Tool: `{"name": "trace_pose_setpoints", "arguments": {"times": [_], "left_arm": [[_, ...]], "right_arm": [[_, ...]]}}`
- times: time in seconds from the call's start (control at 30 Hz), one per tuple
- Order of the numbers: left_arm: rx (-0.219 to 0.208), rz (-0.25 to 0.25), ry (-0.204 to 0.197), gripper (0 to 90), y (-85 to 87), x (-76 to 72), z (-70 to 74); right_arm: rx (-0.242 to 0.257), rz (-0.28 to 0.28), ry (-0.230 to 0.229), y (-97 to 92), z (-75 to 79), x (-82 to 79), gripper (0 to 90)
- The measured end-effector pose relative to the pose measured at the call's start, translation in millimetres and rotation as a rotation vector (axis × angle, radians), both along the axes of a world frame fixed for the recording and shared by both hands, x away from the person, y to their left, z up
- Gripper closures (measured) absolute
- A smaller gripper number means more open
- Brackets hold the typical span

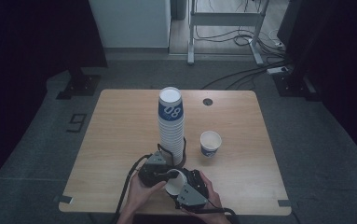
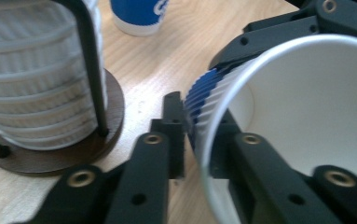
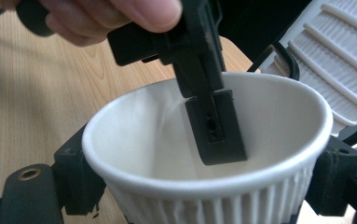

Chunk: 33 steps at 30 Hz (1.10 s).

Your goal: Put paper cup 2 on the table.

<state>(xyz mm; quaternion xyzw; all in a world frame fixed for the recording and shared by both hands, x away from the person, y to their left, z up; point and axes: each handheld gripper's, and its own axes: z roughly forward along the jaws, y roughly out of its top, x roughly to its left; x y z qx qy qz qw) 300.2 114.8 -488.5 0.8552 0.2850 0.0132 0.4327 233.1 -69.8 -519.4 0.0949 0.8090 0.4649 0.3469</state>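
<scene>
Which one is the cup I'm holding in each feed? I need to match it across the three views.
High view: the held cup is near the bottom centre, between both hand-held grippers.
Left gripper view: right half, mouth open toward the camera.
Right gripper view: centre, white rim uppermost.
Shared landmark: the cup stack.

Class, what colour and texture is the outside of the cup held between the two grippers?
The cup is white and blue with vertical ribs outside, plain white inside; the left gripper view shows it best.

High view dim, dark edges; gripper views brighter, foreground blurred.
</scene>
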Motion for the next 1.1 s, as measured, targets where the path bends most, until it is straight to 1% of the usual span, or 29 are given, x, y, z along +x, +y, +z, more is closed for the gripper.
{"name": "trace_pose_setpoints", "arguments": {"times": [0.07,0.1,0.13,0.17,0.2,0.23,0.3,0.33,0.37,0.43,0.5,0.6,0.63,0.7,0.8,0.9,0.97,1.03,1.1], "left_arm": [[-0.006,0.006,-0.016,78.1,0.8,-1.1,-0.8],[-0.013,0.007,-0.021,75.4,1.2,-1.5,-1.0],[-0.03,0.01,-0.026,73.7,2.1,-2.1,-1.2],[-0.049,0.02,-0.036,69.4,2.9,-3.0,-1.5],[-0.058,0.046,-0.058,65.3,4.1,-4.8,-1.4],[-0.059,0.058,-0.068,62.2,4.7,-5.4,-1.4],[-0.083,0.058,-0.074,59.9,6.8,-6.2,-2.0],[-0.095,0.062,-0.083,57.8,7.6,-7.2,-2.3],[-0.097,0.072,-0.09,53.9,8.1,-8.1,-2.7],[-0.108,0.085,-0.101,50.1,9.9,-9.2,-3.5],[-0.116,0.095,-0.123,44.4,12.3,-11.3,-4.0],[-0.137,0.11,-0.144,36.6,16.6,-13.8,-5.5],[-0.142,0.118,-0.15,36.1,17.6,-14.7,-6.3],[-0.142,0.128,-0.168,31.7,19.3,-16.1,-7.3],[-0.162,0.137,-0.188,29.6,22.2,-17.9,-8.6],[-0.168,0.148,-0.208,26.3,24.0,-19.7,-7.8],[-0.164,0.154,-0.213,26.3,25.8,-19.6,-8.0],[-0.176,0.162,-0.23,25.3,29.4,-20.4,-8.7],[-0.189,0.168,-0.239,25.3,32.9,-21.4,-10.3]], "right_arm": [[0.013,-0.004,0.016,-0.9,0.1,0.6,16.4],[0.018,-0.006,0.02,-1.8,0.1,1.0,16.5],[0.026,-0.009,0.026,-2.2,-0.4,1.2,16.5],[0.034,-0.015,0.036,-3.2,-0.7,1.8,16.5],[0.045,-0.017,0.047,-4.6,-1.1,2.5,16.5],[0.059,-0.018,0.061,-6.2,-1.7,3.5,16.5],[0.077,-0.026,0.073,-8.1,-2.5,4.6,16.5],[0.085,-0.028,0.08,-9.4,-2.4,5.0,16.5],[0.097,-0.032,0.087,-10.9,-2.1,5.6,16.5],[0.104,-0.04,0.092,-13.1,-1.4,6.6,16.5],[0.11,-0.051,0.096,-15.1,-1.0,7.5,16.5],[0.123,-0.066,0.104,-19.6,-1.3,9.3,16.5],[0.126,-0.07,0.108,-21.2,-1.6,9.8,16.5],[0.143,-0.079,0.123,-24.3,-2.1,10.7,16.5],[0.157,-0.092,0.135,-28.1,-2.6,12.4,16.6],[0.165,-0.105,0.149,-31.0,-2.4,14.0,16.7],[0.177,-0.111,0.163,-33.5,-2.3,15.2,16.8],[0.19,-0.125,0.171,-36.6,-2.4,16.4,16.9],[0.212,-0.134,0.182,-40.5,-2.6,17.8,16.9]]}}
